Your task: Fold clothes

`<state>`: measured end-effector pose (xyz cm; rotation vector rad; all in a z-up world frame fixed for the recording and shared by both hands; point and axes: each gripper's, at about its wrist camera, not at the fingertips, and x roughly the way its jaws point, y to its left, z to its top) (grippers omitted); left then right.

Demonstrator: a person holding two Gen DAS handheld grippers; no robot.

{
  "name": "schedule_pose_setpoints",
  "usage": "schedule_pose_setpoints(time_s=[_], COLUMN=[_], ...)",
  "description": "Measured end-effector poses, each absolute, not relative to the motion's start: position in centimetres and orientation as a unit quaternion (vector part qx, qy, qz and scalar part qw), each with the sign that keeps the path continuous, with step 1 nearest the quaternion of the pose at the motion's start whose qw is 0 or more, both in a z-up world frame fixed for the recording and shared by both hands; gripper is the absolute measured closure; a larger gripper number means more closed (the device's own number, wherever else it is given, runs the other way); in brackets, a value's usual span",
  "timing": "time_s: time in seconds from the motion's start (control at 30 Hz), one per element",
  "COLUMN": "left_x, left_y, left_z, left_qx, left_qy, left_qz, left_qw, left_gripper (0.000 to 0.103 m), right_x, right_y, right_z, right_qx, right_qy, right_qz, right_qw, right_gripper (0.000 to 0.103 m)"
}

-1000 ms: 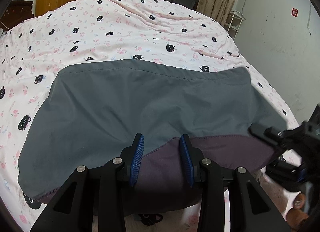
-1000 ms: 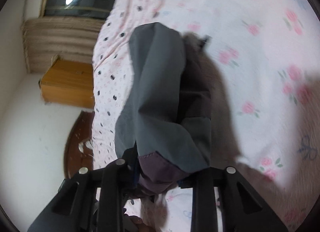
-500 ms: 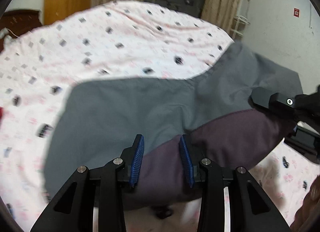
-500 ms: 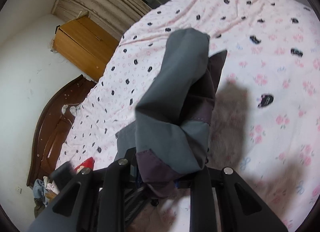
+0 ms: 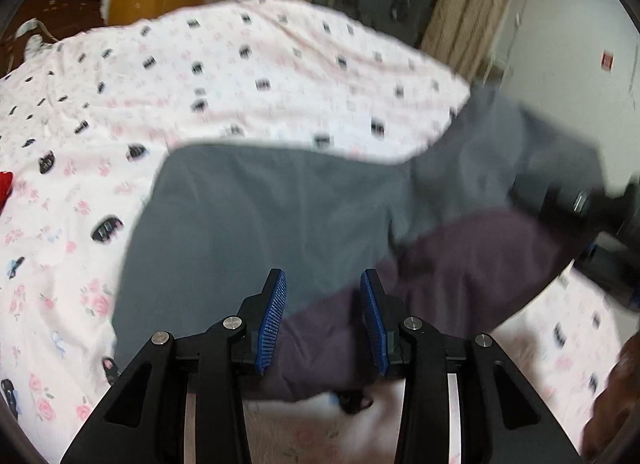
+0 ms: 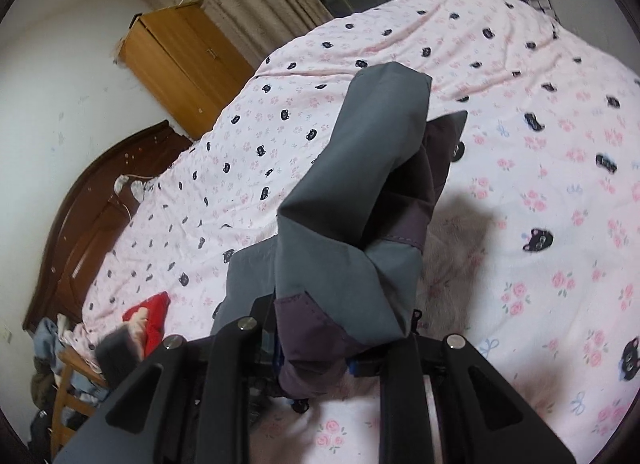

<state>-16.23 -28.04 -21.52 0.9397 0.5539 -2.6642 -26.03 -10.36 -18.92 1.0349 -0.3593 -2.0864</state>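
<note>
The left wrist view shows the grey garment [image 5: 256,223] spread wide across the middle of the frame over the pink cat-print bedspread [image 5: 240,75], its purple lining turned up at the lower centre; the left gripper [image 5: 323,320] has that purple edge between its blue pads [image 5: 273,320], which stand narrowly apart, and the cloth seems pinched there, though blur makes the contact hard to judge; the right gripper [image 5: 576,203] appears at the right edge of this frame as a dark smear lifting the garment's far corner; the right wrist view alone shows that corner bunched and folded upright in the centre, grey over purple [image 6: 360,223], clamped in the right gripper [image 6: 316,360], whose fingers are nearly hidden by cloth; only that view shows the wooden wardrobe [image 6: 180,63] at upper left, the dark headboard [image 6: 92,215] at left, and a red cloth [image 6: 154,316] at lower left.
</note>
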Motion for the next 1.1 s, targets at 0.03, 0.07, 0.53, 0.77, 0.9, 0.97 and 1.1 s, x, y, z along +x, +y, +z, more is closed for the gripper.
schedule_pose_setpoints(time_s=[0.03,0.07,0.53,0.77,0.9,0.97,1.1], left_x=[-16.5,-16.8,-13.1,-12.7,-11.3,-10.8,-8.1], left_y=[-28.0,-27.8,-30.0,-32.6,-33.3,-34.3,-37.7], left_z=[-21.4,-21.4,-21.1,-23.4,-22.9,-22.6,-21.9], left_qx=[0.323,0.328,0.322,0.349,0.325,0.314,0.285], left_qy=[0.194,0.197,0.184,0.239,0.266,0.273,0.300], left_qz=[-0.918,-0.917,-0.909,-0.889,-0.888,-0.887,-0.876], left_qw=[0.124,0.114,0.192,0.177,0.185,0.201,0.246], left_gripper=[0.069,0.069,0.068,0.068,0.068,0.068,0.068], right_x=[-26.0,-26.0,-24.4,-22.4,-20.9,-20.1,-18.6], right_y=[-10.4,-10.4,-13.2,-17.6,-20.5,-21.9,-24.4], right_z=[-18.9,-18.8,-18.0,-17.1,-17.0,-17.2,-18.0], right_qx=[0.406,0.407,0.392,0.372,0.363,0.359,0.352], right_qy=[-0.137,-0.133,-0.030,0.054,0.115,0.143,0.193], right_qz=[-0.818,-0.819,-0.828,-0.818,-0.808,-0.802,-0.789], right_qw=[0.382,0.382,0.400,0.436,0.450,0.456,0.464], right_gripper=[0.081,0.081,0.081,0.080,0.080,0.080,0.080])
